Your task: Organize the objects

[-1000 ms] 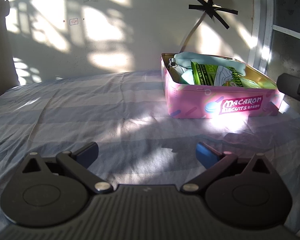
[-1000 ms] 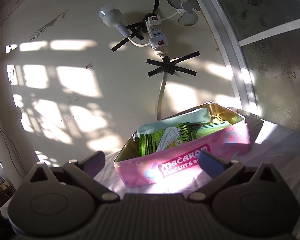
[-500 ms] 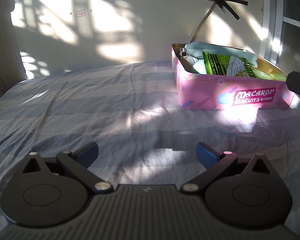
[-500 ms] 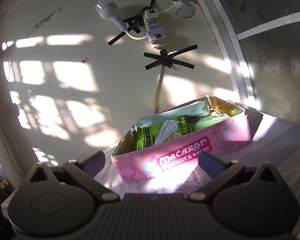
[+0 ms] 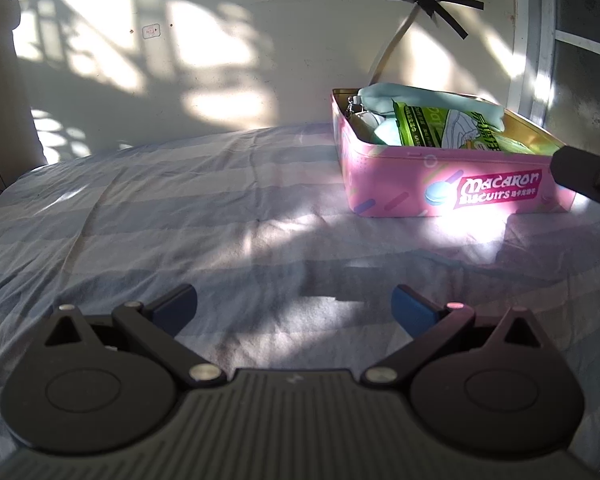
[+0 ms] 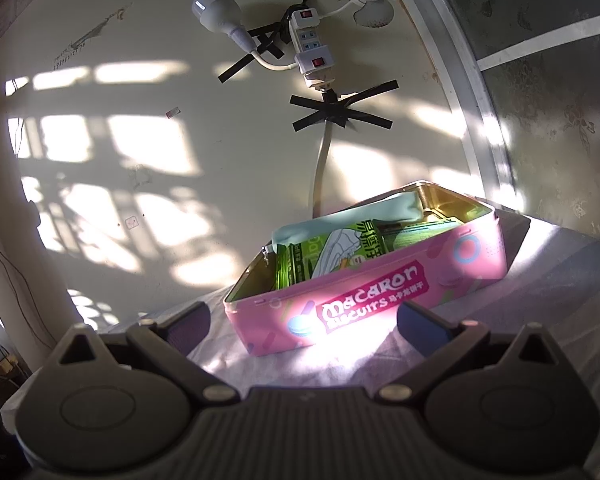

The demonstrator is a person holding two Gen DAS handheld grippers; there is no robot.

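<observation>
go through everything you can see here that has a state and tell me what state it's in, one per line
Left gripper: open, holding nothing.
Right gripper: open, holding nothing.
Tin: lid off, upright on the sheet, holding packets.
Green packet: inside the tin, sticking up above the rim.
Blue pouch: in the tin, lying over the other contents.
Bulb: plugged in, looks unlit.
Sheet: spread out, creased.

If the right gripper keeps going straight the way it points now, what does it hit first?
Most likely the front wall of the pink Macaron biscuit tin, directly ahead between the open right gripper fingers; the exact gap is unclear.
</observation>
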